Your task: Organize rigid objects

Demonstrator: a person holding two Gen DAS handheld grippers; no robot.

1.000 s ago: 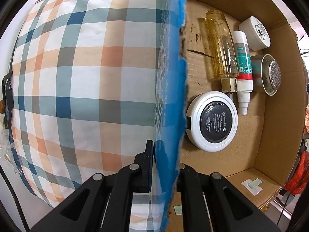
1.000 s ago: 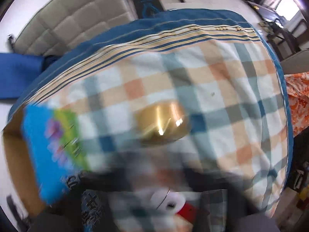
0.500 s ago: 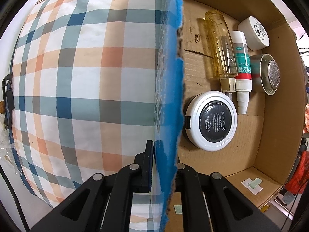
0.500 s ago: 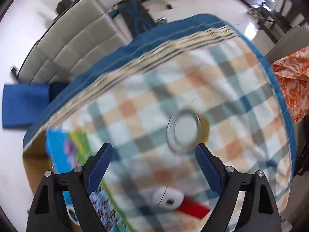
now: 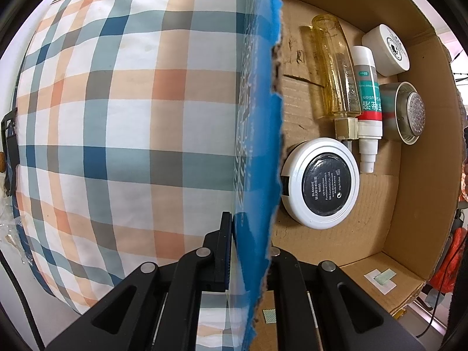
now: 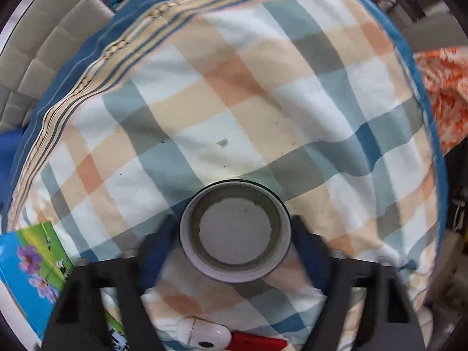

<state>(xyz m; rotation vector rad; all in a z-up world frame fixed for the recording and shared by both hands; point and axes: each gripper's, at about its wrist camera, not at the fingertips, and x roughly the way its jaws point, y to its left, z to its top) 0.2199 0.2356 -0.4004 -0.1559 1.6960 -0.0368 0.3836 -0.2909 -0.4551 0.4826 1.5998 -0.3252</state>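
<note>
My left gripper (image 5: 248, 251) is clamped on the blue wall of the cardboard box (image 5: 421, 152) and holds this wall upright between its two fingers. Inside the box I count five things. One yellow glass bottle (image 5: 336, 70) lies on its side. Just beside it lies one white spray bottle (image 5: 367, 96) with a green and red label; the two seem to touch along their length. One white round jar (image 5: 386, 49) is in the far corner. One metal can (image 5: 406, 111) with a perforated end lies next to the spray bottle. One round white compact (image 5: 320, 184) with a black centre lies nearest to my gripper.

My right gripper (image 6: 235, 234) is over the plaid bedcover (image 6: 263, 102), and its jaws are closing. Between the two fingers stands one round open jar (image 6: 235, 231), seen from above. This picture is a little blurred, so I cannot tell if the pads already press on it. At the bottom edge lies one white and red object (image 6: 222, 339). At the left is the colourful outer side of the box, with purple flowers.
</note>
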